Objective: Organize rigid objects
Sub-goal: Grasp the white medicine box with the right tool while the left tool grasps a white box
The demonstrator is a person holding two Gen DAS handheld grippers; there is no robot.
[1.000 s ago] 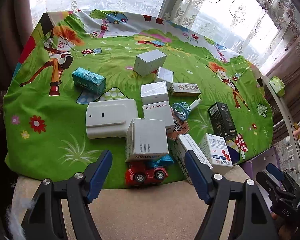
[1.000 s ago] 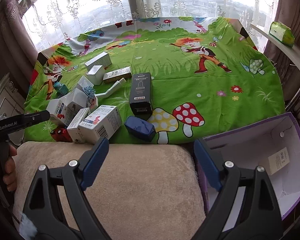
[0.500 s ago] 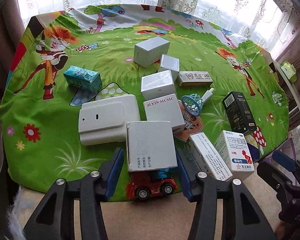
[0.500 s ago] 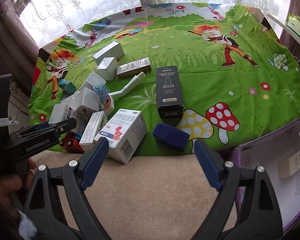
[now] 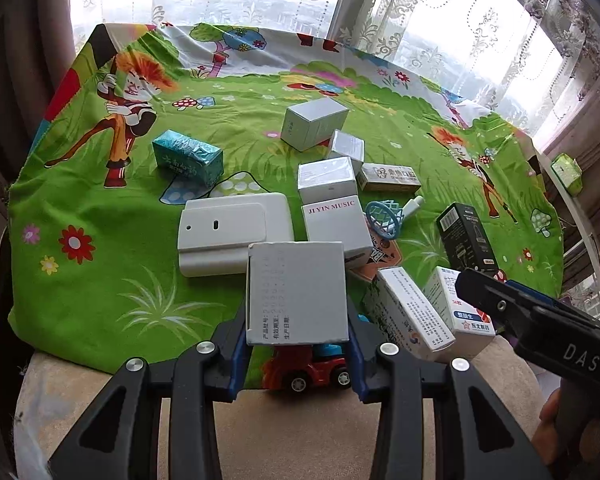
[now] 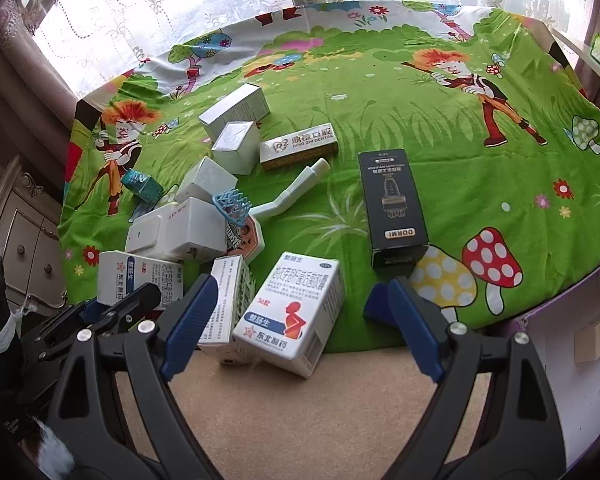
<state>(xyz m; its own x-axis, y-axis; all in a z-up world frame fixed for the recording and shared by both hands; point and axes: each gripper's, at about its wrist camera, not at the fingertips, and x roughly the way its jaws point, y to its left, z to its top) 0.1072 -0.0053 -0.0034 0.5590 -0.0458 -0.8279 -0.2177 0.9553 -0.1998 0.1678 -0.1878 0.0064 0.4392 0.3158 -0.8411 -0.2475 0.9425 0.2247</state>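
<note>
Cardboard, matte and white: a flat-sided box [image 5: 297, 294] sits between the left gripper [image 5: 297, 354] fingers, which press its two side faces above a red toy car [image 5: 308, 368] at the cloth's near edge.

From the right wrist, the right gripper [image 6: 300, 328] spreads wide, a glossy medicine box [image 6: 290, 314] lying lengthwise just ahead.

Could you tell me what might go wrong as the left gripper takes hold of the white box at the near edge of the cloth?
1. The left gripper pinches the white box only at its near end, so it may pivot or slip when lifted.
2. The red toy truck sits right under that box and could be knocked off the cloth edge.
3. The right gripper, open, hovers over the medicine box close by; the two tools may collide.
</note>
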